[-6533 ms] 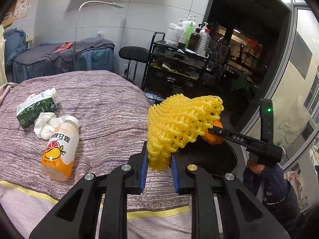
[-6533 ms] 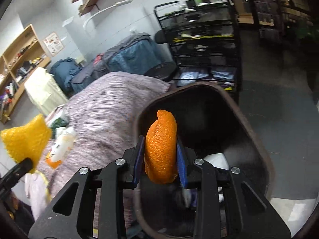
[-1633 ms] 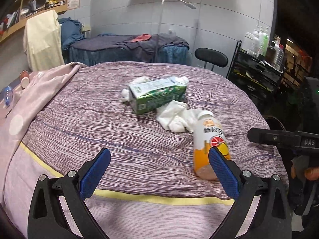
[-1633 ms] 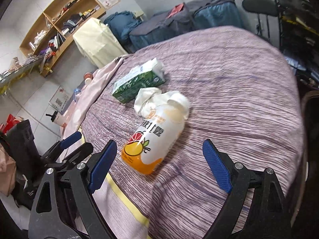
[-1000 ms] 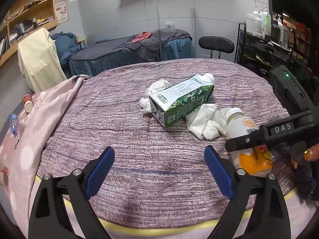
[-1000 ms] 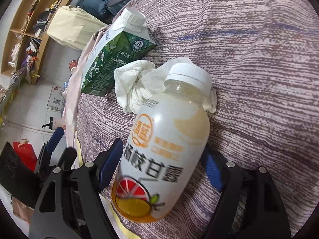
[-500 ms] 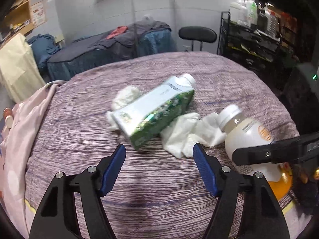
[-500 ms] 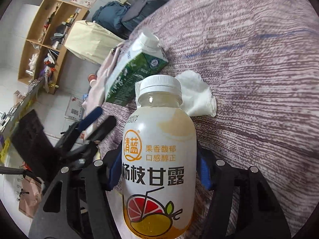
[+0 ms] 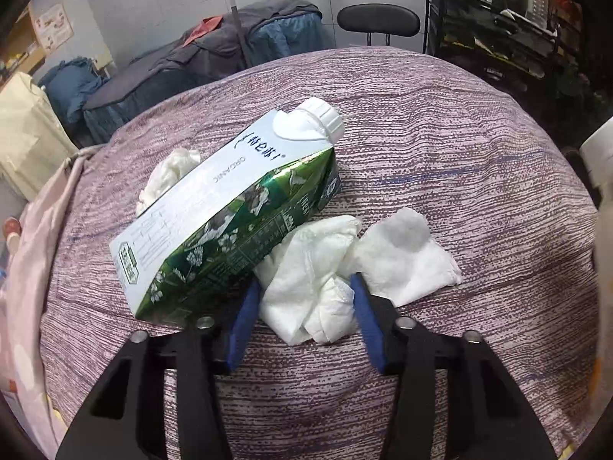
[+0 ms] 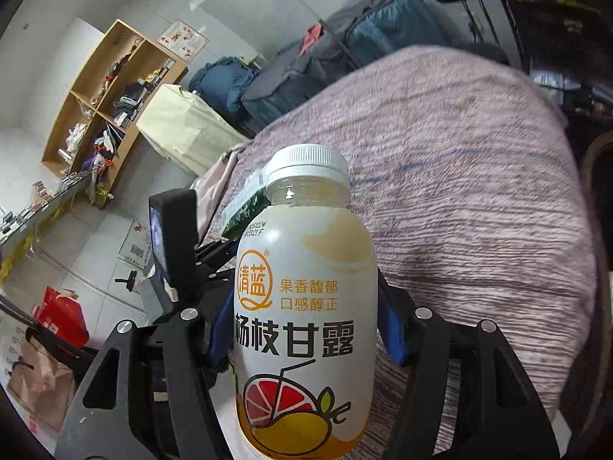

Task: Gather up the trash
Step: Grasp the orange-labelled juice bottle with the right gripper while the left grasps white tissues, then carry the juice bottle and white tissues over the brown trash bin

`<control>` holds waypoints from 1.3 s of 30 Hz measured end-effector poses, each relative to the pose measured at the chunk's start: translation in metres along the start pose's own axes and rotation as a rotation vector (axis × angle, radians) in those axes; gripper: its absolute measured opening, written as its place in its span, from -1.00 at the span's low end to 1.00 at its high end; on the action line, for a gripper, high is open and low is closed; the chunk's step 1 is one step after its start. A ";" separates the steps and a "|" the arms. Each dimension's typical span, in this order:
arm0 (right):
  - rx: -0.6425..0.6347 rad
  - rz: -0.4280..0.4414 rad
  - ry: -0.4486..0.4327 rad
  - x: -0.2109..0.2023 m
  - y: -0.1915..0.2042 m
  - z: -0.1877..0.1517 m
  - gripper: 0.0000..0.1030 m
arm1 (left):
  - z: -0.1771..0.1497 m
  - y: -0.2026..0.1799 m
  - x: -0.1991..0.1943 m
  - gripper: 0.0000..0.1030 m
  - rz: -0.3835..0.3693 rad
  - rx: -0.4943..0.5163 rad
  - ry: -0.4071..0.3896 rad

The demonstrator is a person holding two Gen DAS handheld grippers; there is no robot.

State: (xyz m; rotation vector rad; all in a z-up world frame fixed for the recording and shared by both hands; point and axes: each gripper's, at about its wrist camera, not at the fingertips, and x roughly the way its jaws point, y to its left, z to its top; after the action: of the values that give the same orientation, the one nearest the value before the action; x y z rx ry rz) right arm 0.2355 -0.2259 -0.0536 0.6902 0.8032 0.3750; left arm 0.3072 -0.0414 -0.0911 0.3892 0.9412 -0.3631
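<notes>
1. The left tongs [image 9: 304,312] are closing around a crumpled white tissue [image 9: 318,287] at the lower middle of the left wrist view; the blue pads sit either side of the wad, and I cannot tell whether they press on it yet.
2. That tissue lies on the purple striped bedspread [image 9: 459,145], touching a second flatter tissue [image 9: 406,257] to its right.
3. A green and white carton [image 9: 226,214] lies on its side just left of the wad, white cap pointing to the upper right; one end of the wad tucks under its edge.
4. Another crumpled tissue [image 9: 168,172] shows behind the carton, toward the left.
5. The right tongs [image 10: 306,329] grip a juice bottle [image 10: 302,306] upright at the centre of the right wrist view, blue pads against its sides, white cap on top.
6. The bottle is held clear above the bedspread, which fills the right half of that frame.
7. A wooden shelf unit [image 10: 99,99] stands at the upper left, and a black chair [image 9: 377,23] at the top of the left wrist view.
</notes>
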 end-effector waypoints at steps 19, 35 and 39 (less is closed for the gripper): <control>0.058 -0.028 -0.124 -0.075 -0.046 -0.011 0.21 | -0.044 -0.013 -0.095 -0.71 -0.154 -0.210 -0.188; 0.127 -0.060 -0.209 -0.132 -0.088 -0.026 0.21 | -0.067 -0.054 -0.135 -0.71 -0.205 -0.254 -0.265; 0.149 -0.078 -0.228 -0.145 -0.100 -0.029 0.21 | -0.068 -0.064 -0.139 -0.71 -0.225 -0.264 -0.274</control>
State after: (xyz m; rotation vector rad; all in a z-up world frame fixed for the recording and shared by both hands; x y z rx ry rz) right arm 0.1245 -0.3657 -0.0602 0.8219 0.6423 0.1631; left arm 0.1546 -0.0470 -0.0214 -0.0103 0.7523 -0.4773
